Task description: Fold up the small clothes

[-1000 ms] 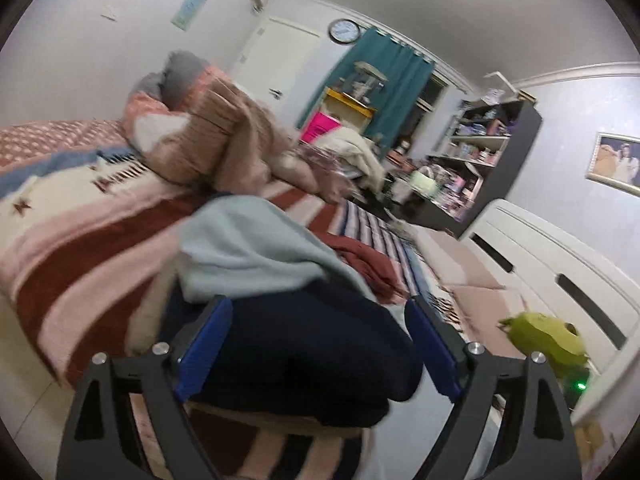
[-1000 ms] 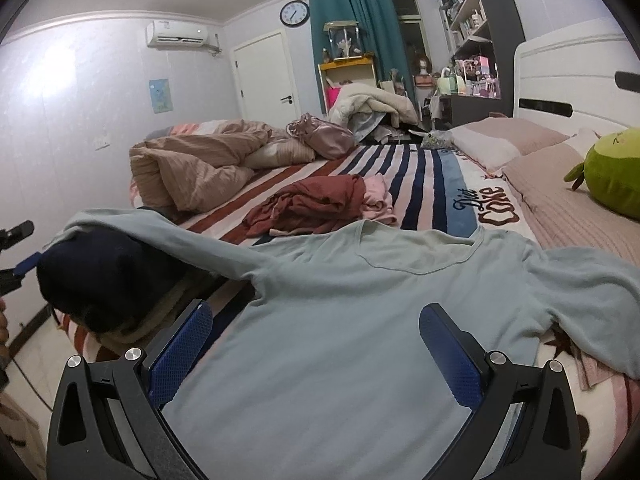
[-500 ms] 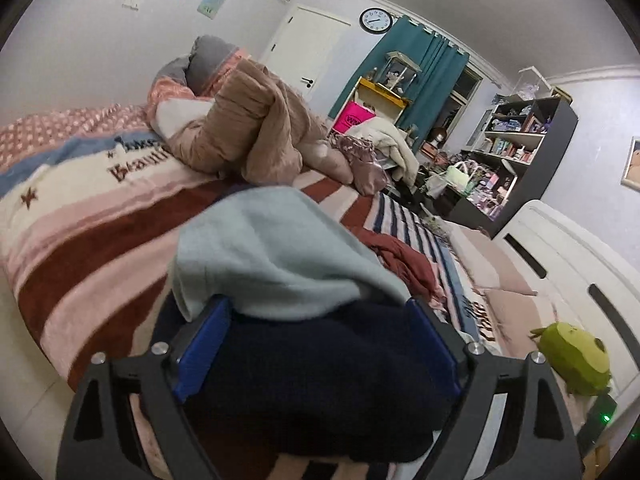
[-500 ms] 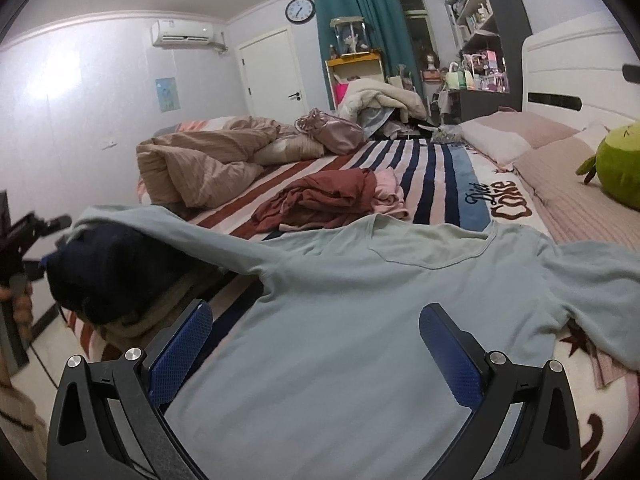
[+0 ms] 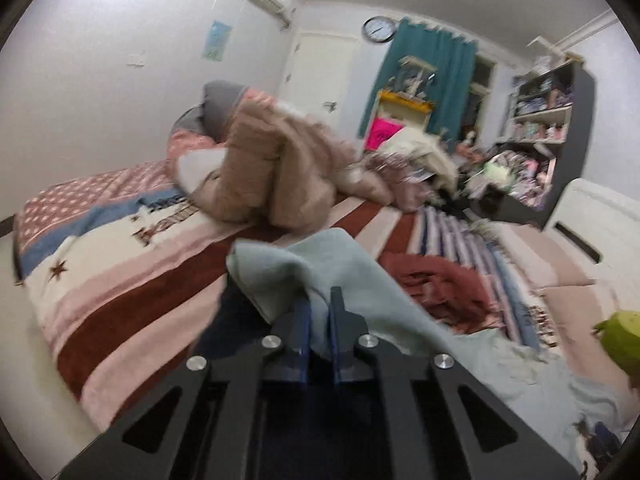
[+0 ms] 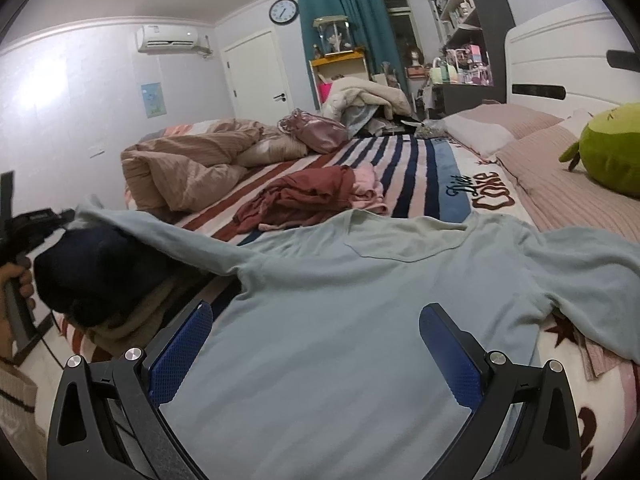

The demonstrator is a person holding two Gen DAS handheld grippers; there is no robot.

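I see pale walls, with an air conditioner (image 6: 168, 38) mounted high beside a white door (image 6: 256, 76). A round wall clock (image 6: 283, 11) hangs next to teal curtains (image 6: 352, 16). Dark shelving (image 6: 466, 28) stands by the white headboard (image 6: 560, 60). The bed (image 6: 420, 168) carries a striped blanket.

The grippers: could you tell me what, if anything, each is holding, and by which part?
The left gripper pinches the light-blue shirt by its sleeve end. The right gripper is open, holding nothing.
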